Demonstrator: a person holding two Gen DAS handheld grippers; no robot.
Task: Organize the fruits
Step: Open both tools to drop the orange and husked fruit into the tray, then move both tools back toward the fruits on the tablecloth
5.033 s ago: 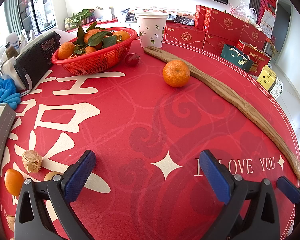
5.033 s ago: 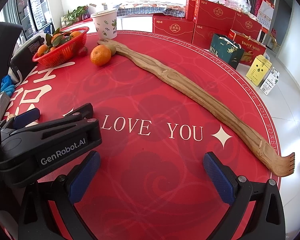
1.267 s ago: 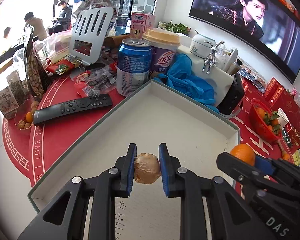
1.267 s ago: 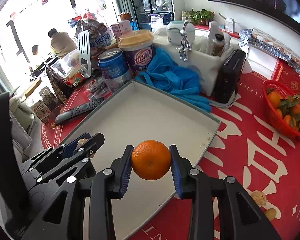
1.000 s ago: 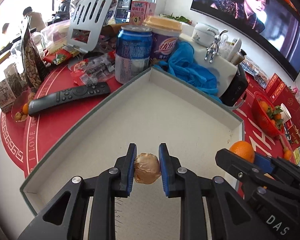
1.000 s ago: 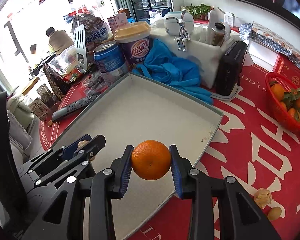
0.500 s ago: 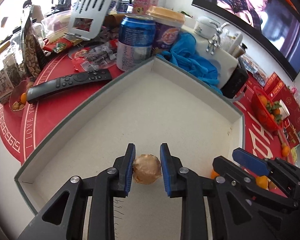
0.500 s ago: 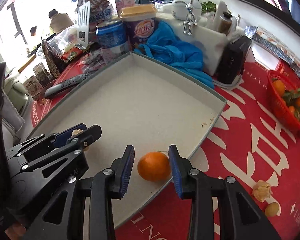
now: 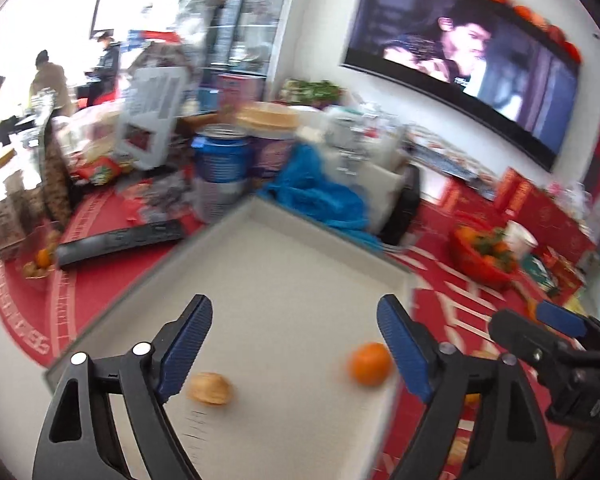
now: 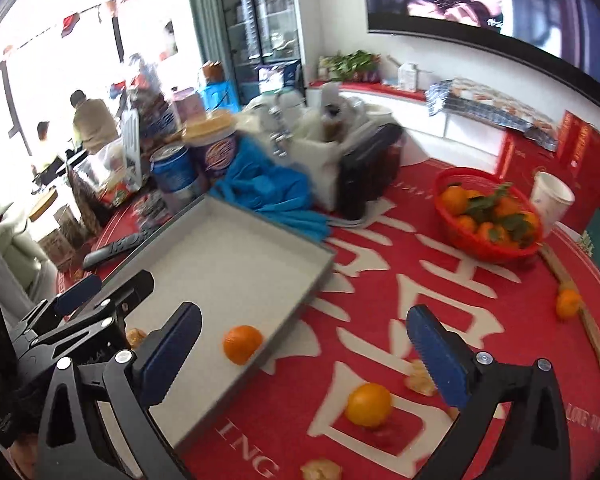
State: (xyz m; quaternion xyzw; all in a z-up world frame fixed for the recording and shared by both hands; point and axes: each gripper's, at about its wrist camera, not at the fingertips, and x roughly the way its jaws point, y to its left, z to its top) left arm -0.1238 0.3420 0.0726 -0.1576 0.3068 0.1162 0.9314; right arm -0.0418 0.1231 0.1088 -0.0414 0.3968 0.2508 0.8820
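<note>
A grey tray [image 9: 284,256] [image 10: 220,256] lies on the red table. In it lie a small brown fruit [image 9: 211,388] near its front and an orange [image 9: 369,363] [image 10: 242,343] by its right rim. My left gripper [image 9: 296,346] is open and empty above the tray, between the two fruits. My right gripper [image 10: 308,354] is open and empty, over the tray's right rim. Another orange [image 10: 369,399] lies on the cloth just right of the tray. A red basket [image 10: 488,216] of oranges stands at the back right.
A loose orange [image 10: 568,303] lies beside a long wooden stick [image 10: 592,332]. Brown peel pieces [image 10: 419,380] lie on the cloth. A remote [image 9: 120,240], a blue can [image 9: 220,168], a blue cloth [image 10: 268,192], a black radio [image 10: 370,168] and a paper cup [image 10: 550,198] surround the tray.
Both grippers have opened and let go: the brown fruit and the orange now lie in the tray. Both grippers have lifted and drawn back, with motion blur in the left view.
</note>
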